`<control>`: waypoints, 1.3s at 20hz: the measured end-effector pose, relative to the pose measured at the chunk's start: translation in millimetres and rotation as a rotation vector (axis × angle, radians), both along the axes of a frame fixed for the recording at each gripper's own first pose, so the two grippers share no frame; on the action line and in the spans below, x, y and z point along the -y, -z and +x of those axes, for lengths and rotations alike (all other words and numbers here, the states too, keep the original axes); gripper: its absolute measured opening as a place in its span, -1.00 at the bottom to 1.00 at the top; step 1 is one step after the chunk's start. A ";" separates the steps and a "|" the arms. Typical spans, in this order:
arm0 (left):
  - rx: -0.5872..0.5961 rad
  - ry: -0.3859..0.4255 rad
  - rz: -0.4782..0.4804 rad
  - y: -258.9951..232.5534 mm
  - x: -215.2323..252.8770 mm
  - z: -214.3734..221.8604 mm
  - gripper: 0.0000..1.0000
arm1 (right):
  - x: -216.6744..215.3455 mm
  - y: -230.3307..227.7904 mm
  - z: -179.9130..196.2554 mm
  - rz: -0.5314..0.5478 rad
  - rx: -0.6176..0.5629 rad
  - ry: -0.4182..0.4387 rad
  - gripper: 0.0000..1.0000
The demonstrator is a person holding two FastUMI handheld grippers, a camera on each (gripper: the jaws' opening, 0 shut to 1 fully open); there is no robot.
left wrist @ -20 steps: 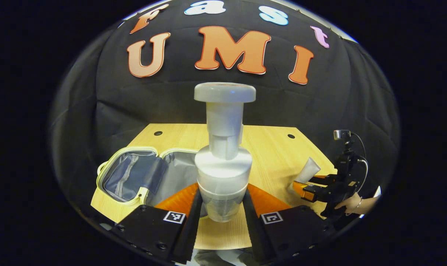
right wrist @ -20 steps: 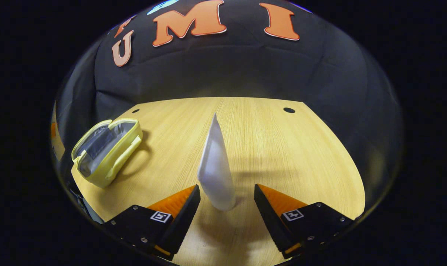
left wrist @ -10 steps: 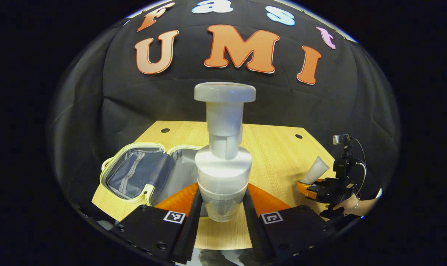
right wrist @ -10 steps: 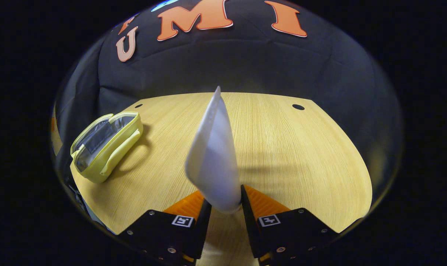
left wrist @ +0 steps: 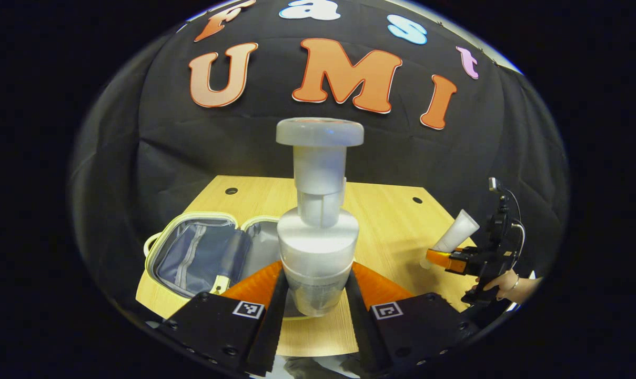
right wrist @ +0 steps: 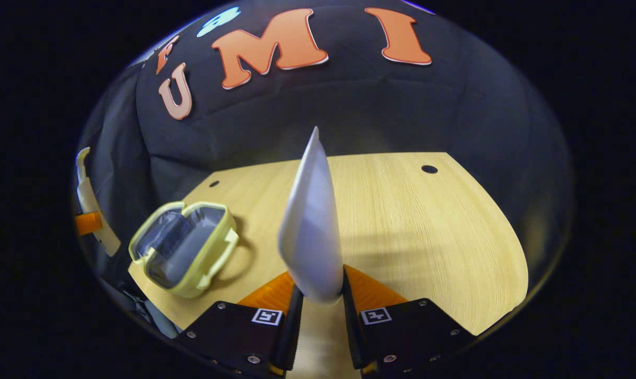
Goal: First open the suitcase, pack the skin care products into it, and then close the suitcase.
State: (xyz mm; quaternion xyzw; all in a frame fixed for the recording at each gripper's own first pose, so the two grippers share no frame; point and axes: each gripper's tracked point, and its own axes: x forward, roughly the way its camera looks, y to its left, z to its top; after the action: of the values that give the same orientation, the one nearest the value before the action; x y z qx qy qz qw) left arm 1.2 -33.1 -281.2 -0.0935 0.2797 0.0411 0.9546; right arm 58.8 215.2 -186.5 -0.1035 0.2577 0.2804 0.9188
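The worktop (right wrist: 402, 221) is pale wood grain, smooth and matt. The pump bottle (left wrist: 318, 231) looks like frosted white plastic, its base clear. The tube (right wrist: 311, 231) is matt white plastic. The suitcase (left wrist: 202, 252) has a yellow shell, faintly glossy, with grey cloth lining.

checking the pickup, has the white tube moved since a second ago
Yes. The white tube stood on the table between open fingers; now the right gripper holds it.

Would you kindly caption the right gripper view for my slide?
Right gripper clamps a white tube above the wooden table, open yellow suitcase waiting at left.
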 end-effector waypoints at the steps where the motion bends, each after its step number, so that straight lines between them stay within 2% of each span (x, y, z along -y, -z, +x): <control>1: -0.013 0.023 -0.004 -0.6 -7.8 3.1 0.19 | -9.6 -10.5 -5.0 0.008 0.006 -0.010 -0.20; 4: -0.082 0.088 -0.005 9.9 -34.8 17.5 0.19 | -40.0 -36.7 -20.4 0.025 0.034 -0.036 -0.19; 7: -0.204 0.170 0.023 38.2 -60.5 27.8 0.19 | -68.3 -49.4 -40.5 0.030 0.033 -0.046 -0.20; 13: -0.482 0.326 0.009 108.8 -90.2 29.2 0.20 | -105.7 -47.0 -81.4 0.035 -0.012 -0.034 -0.20; 17: -0.635 0.353 -0.137 157.8 -95.2 32.6 0.21 | -113.5 -37.2 -90.3 0.024 -0.032 0.019 -0.20; 21: -0.730 0.366 -0.094 199.2 -109.2 42.1 0.21 | -116.2 -25.6 -98.4 0.011 -0.058 0.069 -0.20; 23: -0.735 0.381 -0.135 208.4 -95.6 47.2 0.21 | -115.4 -21.4 -99.5 0.000 -0.068 0.087 -0.20; 26: -0.743 0.381 -0.139 220.7 -88.9 54.0 0.19 | -117.5 -19.9 -98.1 -0.007 -0.080 0.108 -0.20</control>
State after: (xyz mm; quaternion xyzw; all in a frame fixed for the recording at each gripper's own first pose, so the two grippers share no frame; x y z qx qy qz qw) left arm 55.1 55.8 -502.0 -0.0830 0.6192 -0.1243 0.7709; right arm -39.3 332.6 -166.6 -0.0812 0.3004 0.2337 0.9212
